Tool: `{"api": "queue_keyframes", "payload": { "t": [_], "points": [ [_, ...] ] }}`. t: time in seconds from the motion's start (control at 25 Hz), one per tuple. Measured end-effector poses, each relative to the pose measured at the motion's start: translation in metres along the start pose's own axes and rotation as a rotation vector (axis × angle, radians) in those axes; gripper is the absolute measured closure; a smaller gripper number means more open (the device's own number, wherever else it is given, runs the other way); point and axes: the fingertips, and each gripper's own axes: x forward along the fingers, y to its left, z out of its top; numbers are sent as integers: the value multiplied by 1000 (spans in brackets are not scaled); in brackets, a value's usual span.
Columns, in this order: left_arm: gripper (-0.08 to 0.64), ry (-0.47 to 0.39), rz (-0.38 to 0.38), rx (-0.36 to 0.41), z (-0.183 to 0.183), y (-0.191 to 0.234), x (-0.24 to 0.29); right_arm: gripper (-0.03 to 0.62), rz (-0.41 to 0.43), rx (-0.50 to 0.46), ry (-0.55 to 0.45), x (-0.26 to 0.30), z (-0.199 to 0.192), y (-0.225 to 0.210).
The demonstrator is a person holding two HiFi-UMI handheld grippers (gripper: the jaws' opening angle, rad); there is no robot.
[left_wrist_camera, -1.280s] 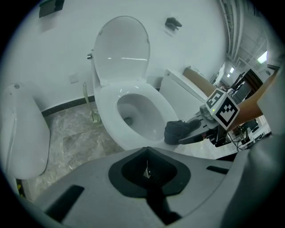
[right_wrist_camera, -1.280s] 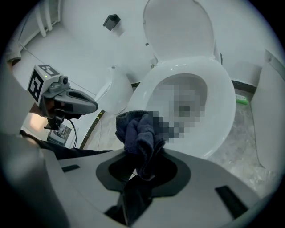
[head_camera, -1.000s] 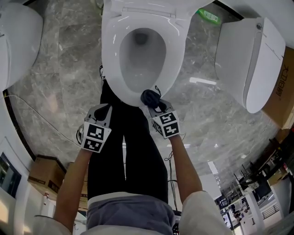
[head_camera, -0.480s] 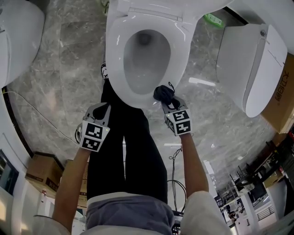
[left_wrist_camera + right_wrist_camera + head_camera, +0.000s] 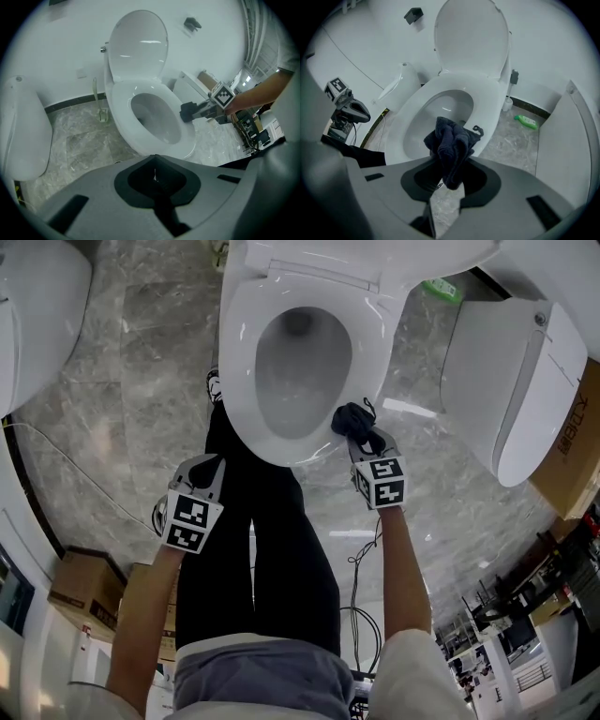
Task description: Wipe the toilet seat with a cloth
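The white toilet seat (image 5: 246, 399) lies down over the bowl, with the lid raised behind it (image 5: 473, 37). A bunched dark blue cloth (image 5: 352, 418) rests on the seat's near right rim. My right gripper (image 5: 363, 434) is shut on it, and in the right gripper view the cloth (image 5: 451, 143) hangs out from between the jaws over the seat (image 5: 487, 98). My left gripper (image 5: 212, 465) hangs shut and empty below the seat's near left edge, apart from it. In the left gripper view the shut jaws meet in front of the seat (image 5: 122, 108).
A second white toilet (image 5: 511, 381) stands at the right and another white fixture (image 5: 37, 306) at the left. A green bottle (image 5: 441, 289) lies on the marble floor behind. A thin cable (image 5: 56, 460) crosses the floor. Cardboard boxes (image 5: 80, 587) sit lower left. The person's dark trousers (image 5: 253, 559) are below the bowl.
The right gripper has slid the cloth from the seat's front edge to the right and up along the rim. The left gripper has stayed where it was.
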Motion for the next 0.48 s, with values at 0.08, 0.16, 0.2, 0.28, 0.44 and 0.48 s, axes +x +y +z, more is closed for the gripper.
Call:
{"api": "queue_keyframes", "payload": {
  "t": [0.08,0.16,0.2,0.28,0.44,0.48],
  "points": [
    [551,-3,2,-11,2,3,0,499,-7,-7,0,2,7,-7],
    [551,-2,2,-19,2,4,-1,499,-17,-7,-4,3,15,-15],
    [551,0,2,-21,1,5,-1,499,-22,-8,-4,3,18,-19],
    [551,1,0,-26,1,7,-2,499,-28,-14,1,4,25,-24],
    [551,1,4,-45,-2,15,-6,499,-29,-49,14,10,41,-32],
    [551,2,5,-50,-3,16,-7,499,-30,-61,18,11,45,-35]
  ]
}}
